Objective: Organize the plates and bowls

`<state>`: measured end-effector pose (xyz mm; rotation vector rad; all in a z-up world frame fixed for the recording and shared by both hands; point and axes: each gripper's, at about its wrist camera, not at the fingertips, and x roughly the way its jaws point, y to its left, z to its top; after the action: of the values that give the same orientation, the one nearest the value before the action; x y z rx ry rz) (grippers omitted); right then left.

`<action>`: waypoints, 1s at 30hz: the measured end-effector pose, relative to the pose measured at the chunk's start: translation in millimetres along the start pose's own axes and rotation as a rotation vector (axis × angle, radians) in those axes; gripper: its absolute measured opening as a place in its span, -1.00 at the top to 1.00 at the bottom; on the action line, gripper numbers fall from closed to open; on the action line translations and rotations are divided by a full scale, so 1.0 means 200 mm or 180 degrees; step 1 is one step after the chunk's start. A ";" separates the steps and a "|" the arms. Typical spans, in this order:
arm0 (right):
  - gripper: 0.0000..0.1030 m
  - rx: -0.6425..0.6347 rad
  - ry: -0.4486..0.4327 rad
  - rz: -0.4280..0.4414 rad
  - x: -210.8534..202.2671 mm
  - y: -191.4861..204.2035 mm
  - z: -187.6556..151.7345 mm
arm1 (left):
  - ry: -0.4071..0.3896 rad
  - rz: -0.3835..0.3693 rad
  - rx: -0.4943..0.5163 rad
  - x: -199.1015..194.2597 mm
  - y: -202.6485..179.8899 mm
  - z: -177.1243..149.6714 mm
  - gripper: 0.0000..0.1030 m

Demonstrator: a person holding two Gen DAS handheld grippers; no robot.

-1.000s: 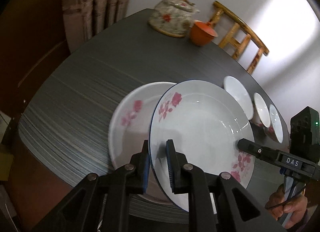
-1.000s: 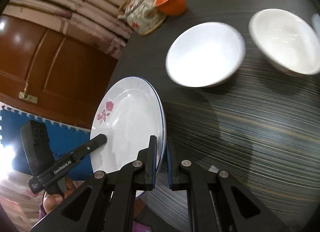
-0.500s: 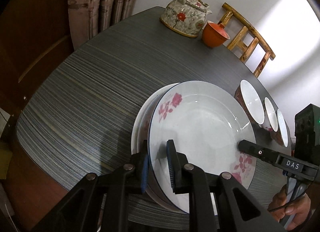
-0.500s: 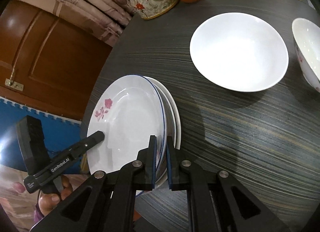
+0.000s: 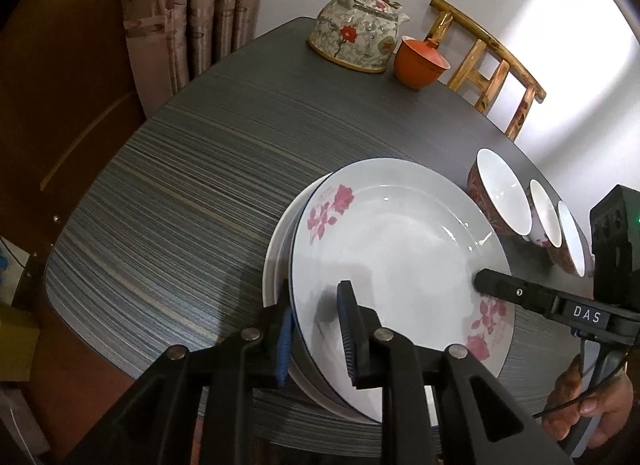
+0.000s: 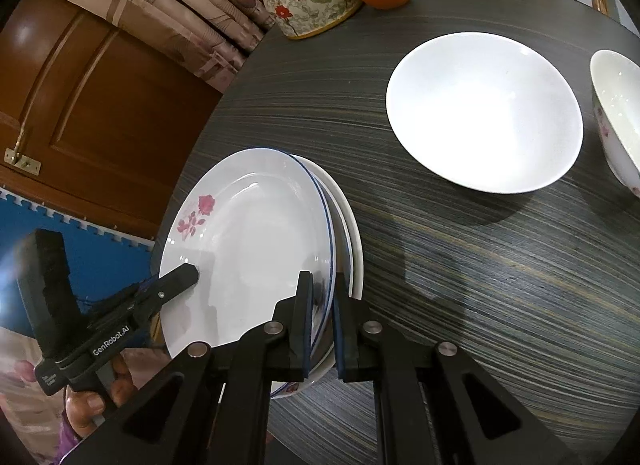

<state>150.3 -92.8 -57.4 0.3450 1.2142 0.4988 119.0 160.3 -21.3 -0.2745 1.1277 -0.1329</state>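
A: Where is the plate?

B: The rose-patterned plate (image 5: pixel 396 261) lies on top of another plate (image 5: pixel 276 261) near the table's (image 5: pixel 168 193) front edge, slightly offset, so the lower rim shows on one side.

A: And the left gripper?

B: The left gripper (image 5: pixel 316 329) reaches in from the front edge, angled steeply down. The plate's rim sits between its blue pads (image 5: pixel 285 339), but the jaws are opening and the inner pad stands clear of the plate's face.

A: The right one?

B: The right gripper (image 6: pixel 320 317) comes from the opposite side of the plate, also pointing down. Its jaws are clenched on the top plate's rim, one pad above, one below. A hand (image 5: pixel 592 409) wraps its handle low at the table's edge.

A: The bowls?

B: A large white bowl (image 6: pixel 484 113) stands well apart from the plates, toward the right edge, with a flowered bowl (image 6: pixel 618 117) just beside it. A teapot (image 5: pixel 356 33) and an orange cup (image 5: pixel 420 63) sit at the far corner.
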 end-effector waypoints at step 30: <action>0.83 0.0093 -0.0041 0.0082 -0.03 -0.03 0.02 | -0.0065 0.0413 0.0476 -0.02 -0.11 -0.01 0.49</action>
<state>153.4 -101.4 -54.3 0.3888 1.2067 0.5009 115.8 139.0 -13.4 -0.0690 1.1060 -0.0986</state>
